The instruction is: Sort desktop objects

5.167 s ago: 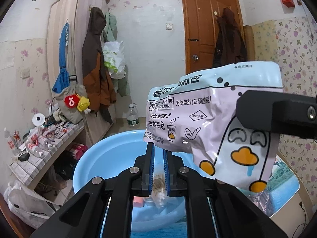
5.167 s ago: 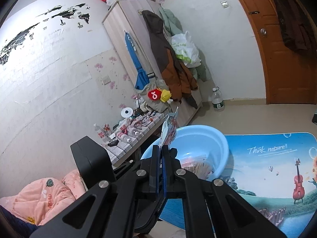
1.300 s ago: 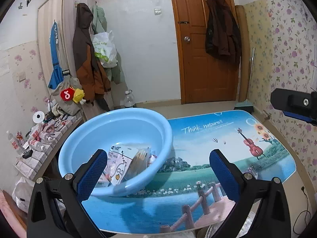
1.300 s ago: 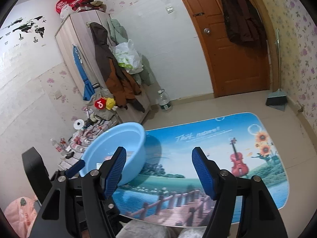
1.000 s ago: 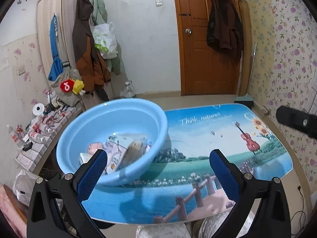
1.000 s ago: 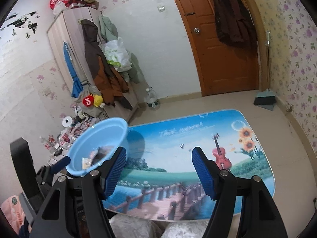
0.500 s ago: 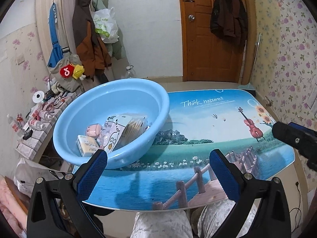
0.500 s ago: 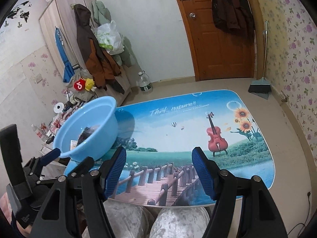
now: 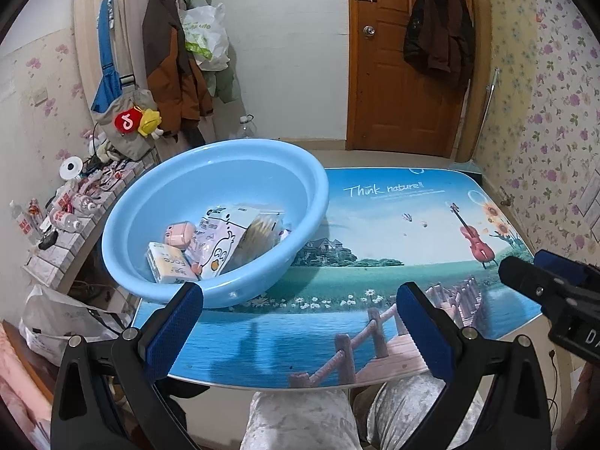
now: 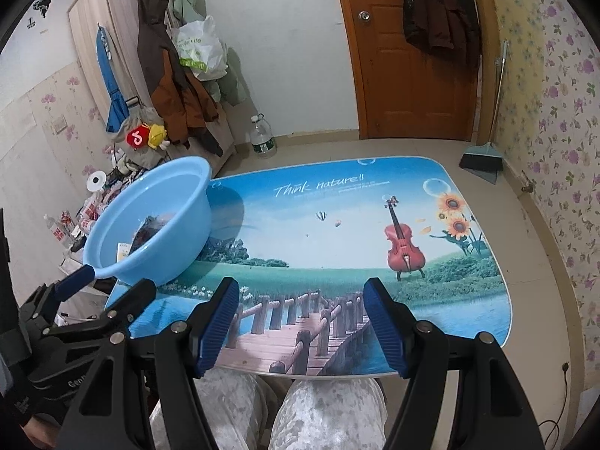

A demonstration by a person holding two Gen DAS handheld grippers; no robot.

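Note:
A light blue basin [image 9: 123, 221] [image 10: 187, 195] stands on the left end of the picture-printed table [image 9: 393, 232] [image 10: 337, 225]. Inside it lie a white snack bag with a duck drawing [image 9: 215, 240], a pink case [image 9: 180, 233], a yellow tissue pack [image 9: 168, 264] and a clear bag of brown snacks [image 9: 258, 234]. My left gripper [image 9: 300, 330] hangs open over the table's near edge, nothing between its blue pads. My right gripper [image 10: 302, 322] is open too, empty, above the near edge. The right gripper's body [image 9: 551, 300] shows at the right of the left wrist view.
A person's knees in pale patterned trousers [image 10: 300, 405] sit under the near edge. A low shelf with small bottles [image 9: 60, 217] stands left of the table. A water bottle [image 10: 262, 137], a dustpan [image 10: 483, 159], a wardrobe with coats [image 10: 168, 75] and a door [image 10: 412, 56] lie beyond.
Both grippers have let go of the snack bag, which now lies in the basin, and opened wide. Both have pulled back to the near edge and tipped downward; the right one sank a little.

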